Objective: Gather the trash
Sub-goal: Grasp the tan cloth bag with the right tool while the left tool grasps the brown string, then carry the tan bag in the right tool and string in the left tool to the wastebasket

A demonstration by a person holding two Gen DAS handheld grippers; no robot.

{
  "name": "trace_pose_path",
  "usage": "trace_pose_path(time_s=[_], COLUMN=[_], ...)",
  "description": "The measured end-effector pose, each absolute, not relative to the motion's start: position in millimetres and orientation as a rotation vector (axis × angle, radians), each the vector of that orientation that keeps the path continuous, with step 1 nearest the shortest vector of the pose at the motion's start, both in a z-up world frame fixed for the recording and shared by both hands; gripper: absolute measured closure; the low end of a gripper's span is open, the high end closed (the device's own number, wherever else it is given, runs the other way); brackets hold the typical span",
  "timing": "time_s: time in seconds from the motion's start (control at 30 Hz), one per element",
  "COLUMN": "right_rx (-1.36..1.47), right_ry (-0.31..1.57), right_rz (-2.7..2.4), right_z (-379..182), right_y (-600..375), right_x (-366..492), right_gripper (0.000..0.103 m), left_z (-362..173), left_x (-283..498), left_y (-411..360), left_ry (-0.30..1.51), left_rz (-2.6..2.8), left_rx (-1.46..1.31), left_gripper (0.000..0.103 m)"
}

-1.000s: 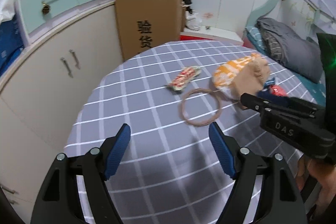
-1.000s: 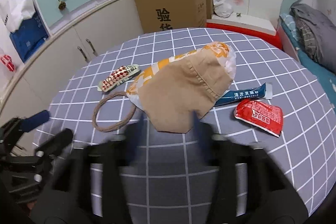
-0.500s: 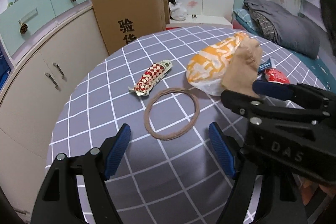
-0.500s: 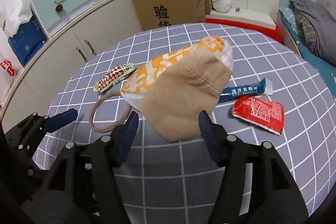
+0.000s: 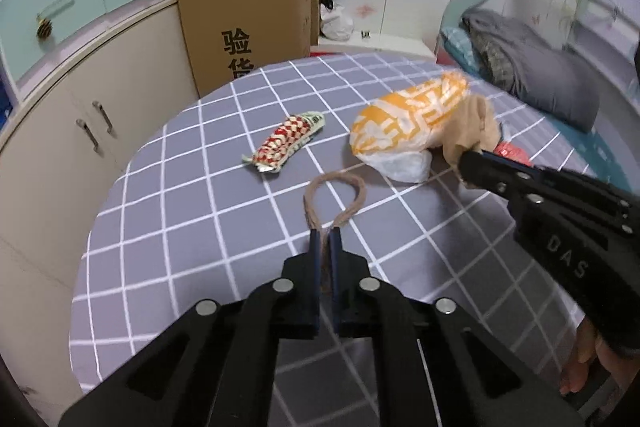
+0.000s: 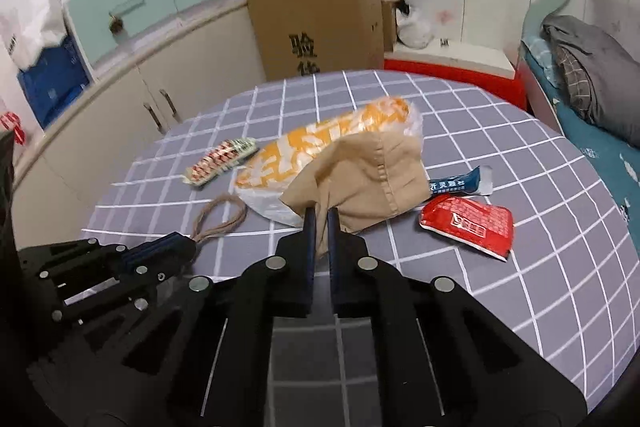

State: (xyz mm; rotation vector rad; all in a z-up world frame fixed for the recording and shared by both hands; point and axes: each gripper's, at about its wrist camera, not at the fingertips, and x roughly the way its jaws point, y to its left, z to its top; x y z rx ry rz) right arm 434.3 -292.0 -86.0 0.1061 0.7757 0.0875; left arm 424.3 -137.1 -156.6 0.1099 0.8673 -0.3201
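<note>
A tan cloth bag (image 6: 372, 183) lies on the grey checked table (image 6: 520, 163), over an orange and white plastic bag (image 6: 320, 147). My right gripper (image 6: 321, 217) is shut on the tan bag's near edge. My left gripper (image 5: 325, 231) is shut on the bag's brown rope loop (image 5: 340, 187), which is pinched narrow. The loop also shows in the right wrist view (image 6: 222, 217). A red checked wrapper (image 5: 286, 143), a blue sachet (image 6: 460, 183) and a red packet (image 6: 468, 225) lie on the table.
A cardboard box (image 5: 248, 27) stands behind the table. Cream cupboards (image 5: 80, 115) curve along the left. A bed with a grey blanket (image 5: 532, 75) is at the right.
Both grippers have shut: the left on the rope loop, squeezing it narrow, the right on the tan bag's edge. Both moved forward to these.
</note>
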Motion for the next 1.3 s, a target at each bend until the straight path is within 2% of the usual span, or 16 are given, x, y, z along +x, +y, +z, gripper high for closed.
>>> trace_pose_path(time_s=[0.33, 0.5, 0.73, 1.03, 1.3], right_rx=[0.164, 0.158, 0.101, 0.003, -0.055], right_ry=[0.672, 0.663, 0.708, 0.855, 1.093], right_rz=[0.215, 0.335, 0.516, 0.720, 0.772], right_z=[-38.4, -17.0, -18.2, -75.5, -176.2], right_y=[-269.1, -220.1, -124.0, 28.2, 119.6], right_x=[373.6, 347.7, 325.3, 311.5, 333.0], right_gripper=[0.097, 0.097, 0.097, 0.097, 0.097], left_z=[-107.5, -98.0, -104.4, -170.5, -261.1], left_x=[371.6, 338.1, 294.8, 255.9, 255.8], left_y=[-60.8, -14.1, 81.6, 223.6, 299.2], left_ry=[0.772, 0.741, 0.721, 0.783, 0.914], left_rz=[-0.348, -0.317, -0.202, 0.040, 0.165], left_rx=[-0.123, -0.189, -0.292, -0.436, -0.526], left_gripper=[0.101, 0.101, 0.101, 0.101, 0.101])
